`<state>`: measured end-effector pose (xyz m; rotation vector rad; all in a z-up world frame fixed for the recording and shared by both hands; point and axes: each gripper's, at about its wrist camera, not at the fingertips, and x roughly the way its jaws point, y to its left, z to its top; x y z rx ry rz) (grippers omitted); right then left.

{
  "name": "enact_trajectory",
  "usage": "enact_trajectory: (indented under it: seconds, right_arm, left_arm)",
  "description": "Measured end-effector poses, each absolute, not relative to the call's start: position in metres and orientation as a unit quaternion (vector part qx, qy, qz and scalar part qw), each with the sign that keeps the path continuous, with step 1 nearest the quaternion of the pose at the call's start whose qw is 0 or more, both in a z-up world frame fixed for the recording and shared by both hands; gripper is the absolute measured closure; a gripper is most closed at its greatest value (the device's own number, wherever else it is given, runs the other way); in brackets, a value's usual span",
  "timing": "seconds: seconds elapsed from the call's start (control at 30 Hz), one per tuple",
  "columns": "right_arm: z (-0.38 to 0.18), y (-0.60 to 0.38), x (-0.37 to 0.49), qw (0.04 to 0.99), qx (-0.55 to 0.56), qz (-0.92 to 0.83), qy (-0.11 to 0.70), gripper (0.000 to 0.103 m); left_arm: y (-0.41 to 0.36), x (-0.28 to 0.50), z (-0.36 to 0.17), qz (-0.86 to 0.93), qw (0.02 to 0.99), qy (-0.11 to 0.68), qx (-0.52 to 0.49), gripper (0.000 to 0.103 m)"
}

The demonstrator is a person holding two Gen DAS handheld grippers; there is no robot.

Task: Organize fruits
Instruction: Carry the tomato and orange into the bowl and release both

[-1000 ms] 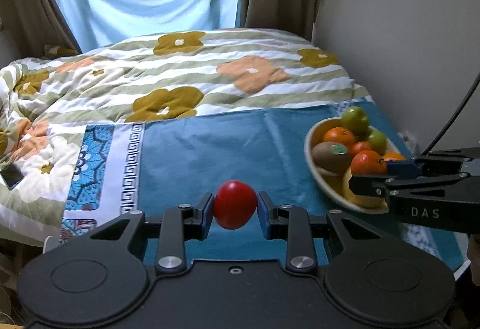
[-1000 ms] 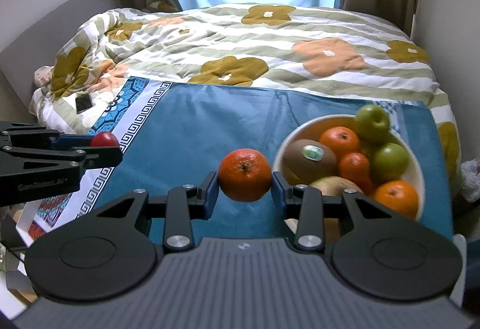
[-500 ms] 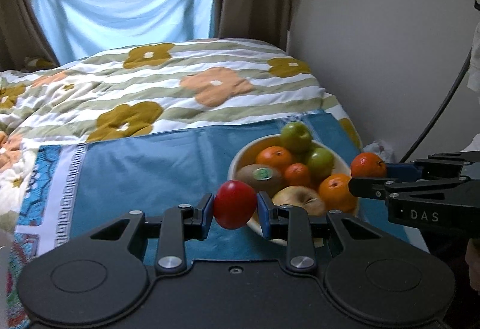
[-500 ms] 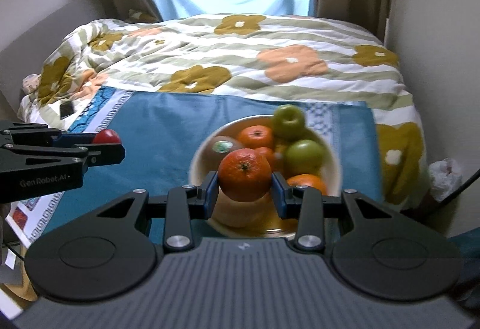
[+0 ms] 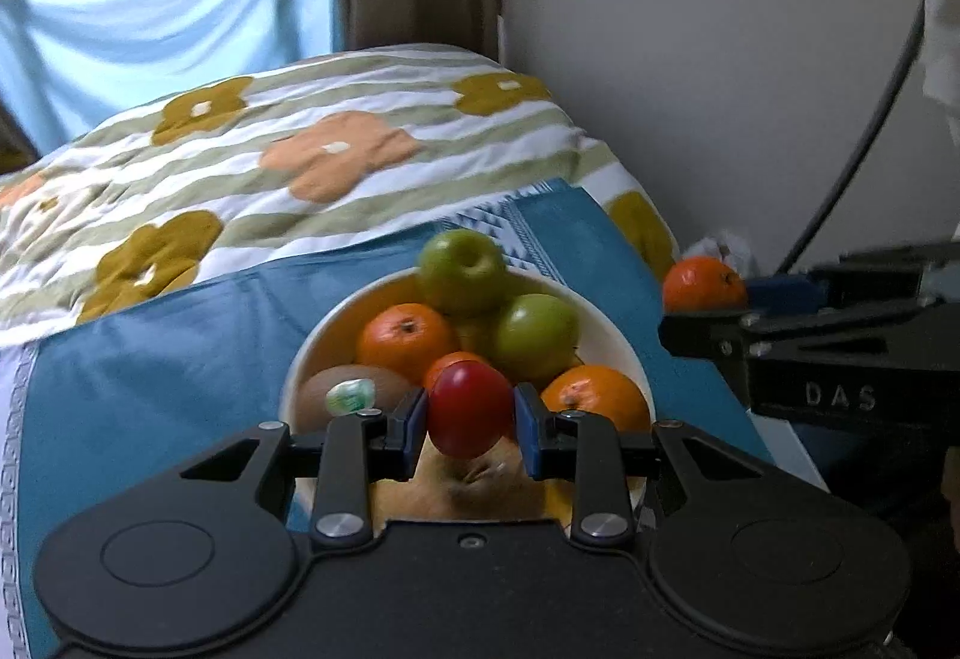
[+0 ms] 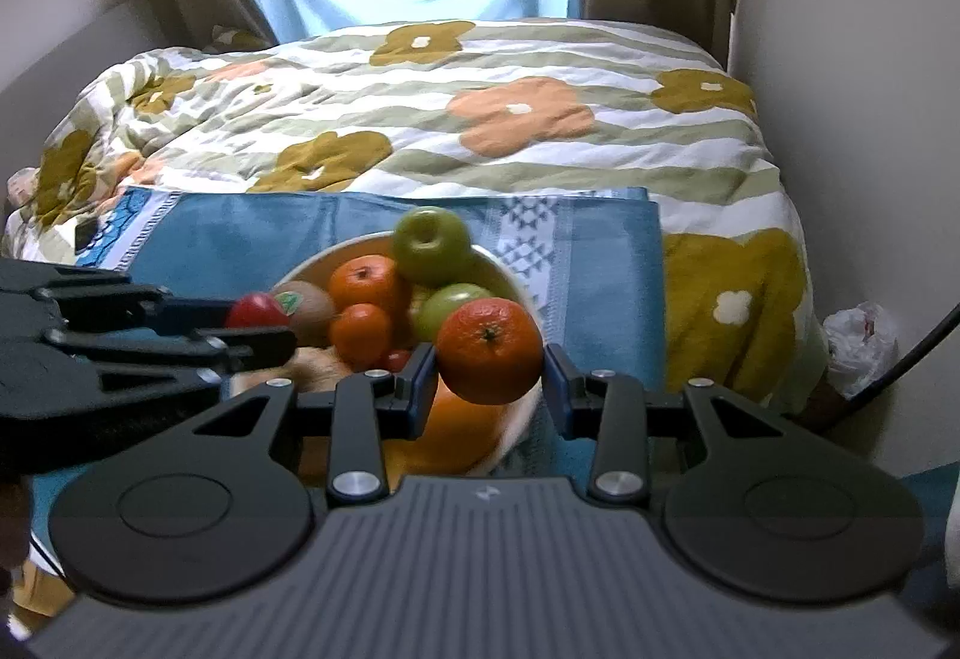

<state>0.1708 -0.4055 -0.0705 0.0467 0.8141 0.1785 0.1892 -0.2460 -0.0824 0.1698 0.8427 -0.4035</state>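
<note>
The left gripper pinches a small, smooth, likely slippery red fruit across its middle above the near side of the bowl, while the right gripper clamps a firm, heavier orange over its right rim

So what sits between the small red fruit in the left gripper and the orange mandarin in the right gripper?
In the right wrist view, the white bowl's piled fruit: a brown kiwi, oranges, green apples.
</note>
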Motion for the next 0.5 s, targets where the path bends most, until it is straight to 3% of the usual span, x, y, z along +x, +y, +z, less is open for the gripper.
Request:
enact_trajectory:
  seconds: [0.23,0.3,0.37,0.4,0.5]
  right_arm:
    - [-0.081,-0.423,0.183,0.913,0.031,0.079,0.398,0.05]
    - [-0.082,-0.425,0.185,0.913,0.032,0.077,0.399,0.05]
    - [-0.082,-0.427,0.185,0.913,0.035,0.077,0.399,0.05]
    - [-0.082,-0.428,0.186,0.913,0.037,0.077,0.4,0.05]
    - [-0.081,-0.426,0.187,0.913,0.037,0.079,0.399,0.05]
  left_arm:
    - [-0.27,0.198,-0.096,-0.207,0.883,0.405,0.115,0.067]
    - [-0.27,0.195,-0.092,-0.206,0.887,0.396,0.119,0.054]
    - [-0.268,0.19,-0.085,-0.204,0.893,0.382,0.121,0.029]
    - [-0.266,0.189,-0.082,-0.2,0.896,0.376,0.123,0.024]
    - [-0.255,0.188,-0.076,-0.184,0.901,0.374,0.12,0.024]
